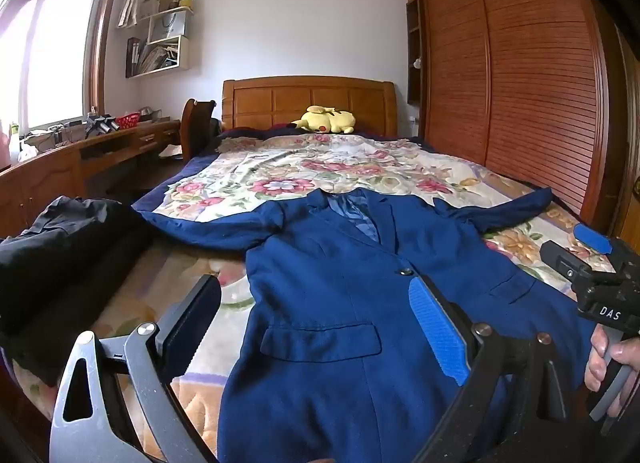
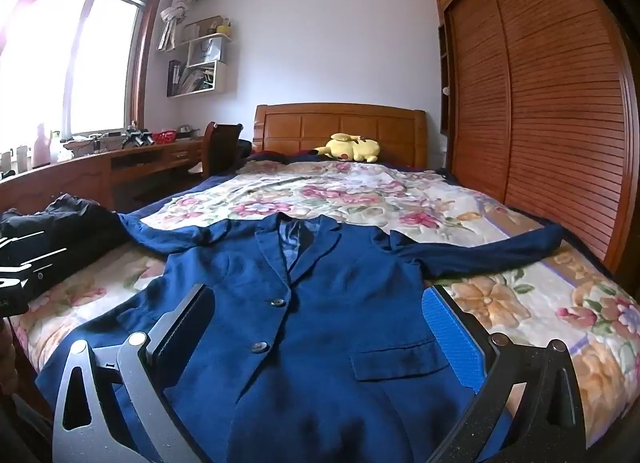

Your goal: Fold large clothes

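Note:
A dark blue suit jacket (image 1: 340, 295) (image 2: 320, 303) lies front-up and buttoned on the flowered bedspread, collar toward the headboard, both sleeves spread out to the sides. My left gripper (image 1: 316, 315) hovers open above the jacket's lower front, with nothing between its fingers. Over the jacket's hem my right gripper (image 2: 320, 327) is also open, its jaws wide apart and empty. The right gripper also shows at the right edge of the left wrist view (image 1: 592, 263), with a hand (image 1: 608, 359) on its handle.
A pile of black clothes (image 1: 60, 247) (image 2: 60, 239) lies at the bed's left edge. A yellow plush toy (image 1: 326, 119) (image 2: 352, 148) rests by the wooden headboard (image 1: 308, 101). A louvred wardrobe (image 1: 520, 83) runs along the right, a desk (image 1: 80, 151) and chair along the left.

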Motion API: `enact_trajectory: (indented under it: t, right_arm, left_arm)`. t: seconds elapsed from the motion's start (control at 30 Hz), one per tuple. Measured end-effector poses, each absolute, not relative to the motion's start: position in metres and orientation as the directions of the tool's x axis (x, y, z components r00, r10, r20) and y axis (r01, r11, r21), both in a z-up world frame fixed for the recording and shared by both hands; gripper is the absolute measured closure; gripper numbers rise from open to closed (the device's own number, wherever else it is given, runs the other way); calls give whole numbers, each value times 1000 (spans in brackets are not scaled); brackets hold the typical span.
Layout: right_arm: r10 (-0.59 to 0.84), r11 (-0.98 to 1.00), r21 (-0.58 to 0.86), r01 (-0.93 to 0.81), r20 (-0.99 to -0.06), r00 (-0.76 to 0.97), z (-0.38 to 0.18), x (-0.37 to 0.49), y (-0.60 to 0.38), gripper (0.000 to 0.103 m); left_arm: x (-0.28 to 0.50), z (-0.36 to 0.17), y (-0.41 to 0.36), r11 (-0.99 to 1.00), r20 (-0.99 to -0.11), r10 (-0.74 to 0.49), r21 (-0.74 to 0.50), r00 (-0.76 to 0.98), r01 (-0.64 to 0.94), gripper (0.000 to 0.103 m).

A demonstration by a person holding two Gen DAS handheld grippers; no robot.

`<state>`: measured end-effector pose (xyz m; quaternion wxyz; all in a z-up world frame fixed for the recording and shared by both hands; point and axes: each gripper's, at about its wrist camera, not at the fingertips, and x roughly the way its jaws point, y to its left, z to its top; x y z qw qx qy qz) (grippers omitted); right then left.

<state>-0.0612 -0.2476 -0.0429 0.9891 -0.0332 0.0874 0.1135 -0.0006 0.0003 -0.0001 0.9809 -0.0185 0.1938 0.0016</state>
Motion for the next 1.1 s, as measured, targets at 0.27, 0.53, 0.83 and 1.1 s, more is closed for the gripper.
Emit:
enact_trajectory:
  t: [0.27, 0.53, 0.83, 1.1]
  right_arm:
    - [211, 974, -45, -223, -195, 958, -43, -59, -247, 0]
    - [216, 973, -46, -228, -184, 959, -44, -62, -242, 0]
    - [225, 971, -42, -236, -178, 958, -45, -62, -246, 0]
    - [227, 971, -40, -238, -184, 956, -43, -62, -248, 0]
  left_arm:
    - [1, -3, 1, 1000, -386, -3, -29, 923, -8, 7]
    - [-4, 3, 2, 1000, -380, 0, -26, 925, -11, 7]
    - [-5, 4, 3, 1000, -381, 4, -20, 925, -12, 7]
    - [-9, 7, 4, 1000, -390, 5, -17, 921, -12, 7]
